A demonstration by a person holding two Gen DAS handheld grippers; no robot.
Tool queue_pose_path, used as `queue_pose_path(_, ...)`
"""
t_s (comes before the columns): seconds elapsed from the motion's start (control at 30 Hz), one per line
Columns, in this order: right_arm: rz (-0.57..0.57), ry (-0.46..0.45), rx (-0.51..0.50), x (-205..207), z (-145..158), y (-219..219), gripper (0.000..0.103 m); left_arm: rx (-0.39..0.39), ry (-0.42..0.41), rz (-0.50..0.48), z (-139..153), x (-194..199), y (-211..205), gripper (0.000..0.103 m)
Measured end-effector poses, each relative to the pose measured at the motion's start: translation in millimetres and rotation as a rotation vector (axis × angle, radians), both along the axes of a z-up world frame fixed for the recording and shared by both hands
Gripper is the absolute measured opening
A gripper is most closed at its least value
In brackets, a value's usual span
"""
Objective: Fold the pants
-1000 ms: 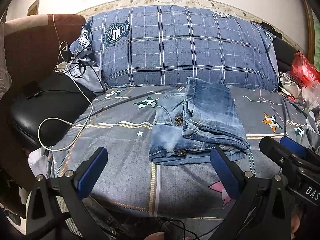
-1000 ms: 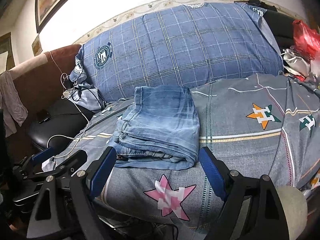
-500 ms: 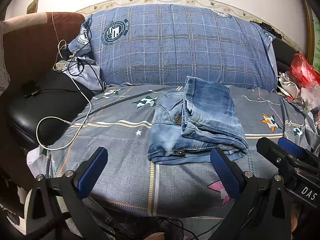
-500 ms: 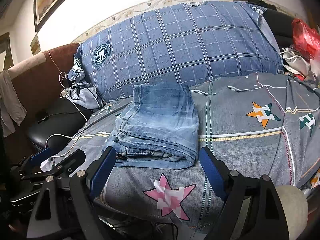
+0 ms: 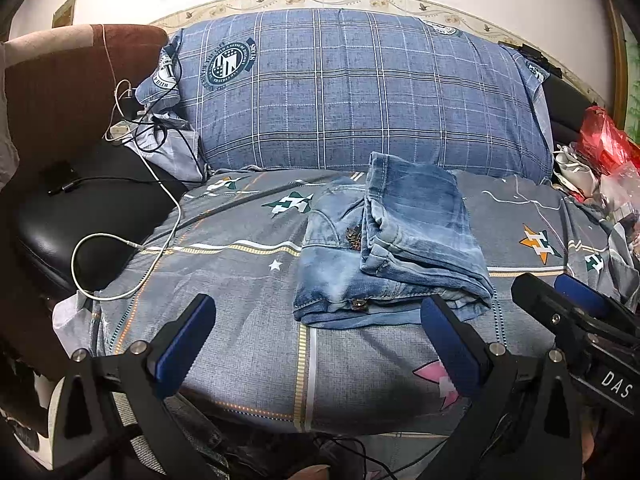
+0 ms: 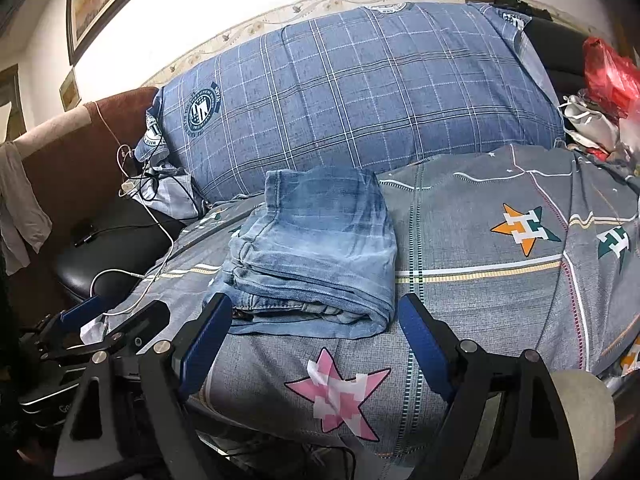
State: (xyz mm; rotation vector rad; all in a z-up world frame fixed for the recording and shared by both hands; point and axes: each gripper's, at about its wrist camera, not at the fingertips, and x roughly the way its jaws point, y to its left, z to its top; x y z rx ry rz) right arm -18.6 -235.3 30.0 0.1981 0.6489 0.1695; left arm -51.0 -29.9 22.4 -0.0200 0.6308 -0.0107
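Note:
Light blue denim pants [image 5: 384, 248] lie folded in a compact stack on the grey patterned bedspread [image 5: 240, 320], in front of a big blue plaid pillow [image 5: 360, 92]. The stack also shows in the right wrist view [image 6: 316, 256]. My left gripper [image 5: 316, 336] is open and empty, held back near the bed's front edge, just short of the pants. My right gripper [image 6: 316, 340] is open and empty, also short of the pants at the front edge. The right gripper shows at the right of the left wrist view [image 5: 576, 312].
A black cushion [image 5: 80, 216] with white and black cables [image 5: 120, 248] lies at the left. A brown headboard [image 5: 60, 80] stands behind it. A red plastic bag [image 5: 604, 140] and loose clothes sit at the far right.
Both grippers have drawn back slightly and the views shifted a little. The folded pants have not moved. Both grippers stay open.

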Motion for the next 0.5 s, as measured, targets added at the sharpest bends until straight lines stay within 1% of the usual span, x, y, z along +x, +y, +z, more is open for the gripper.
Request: queue_pose_path(0.5,0.0,0.0,0.0,0.0,-0.1,-0.4,0.086,0.0,0.0,-0.001,-0.1,0.8,0.8,0.102)
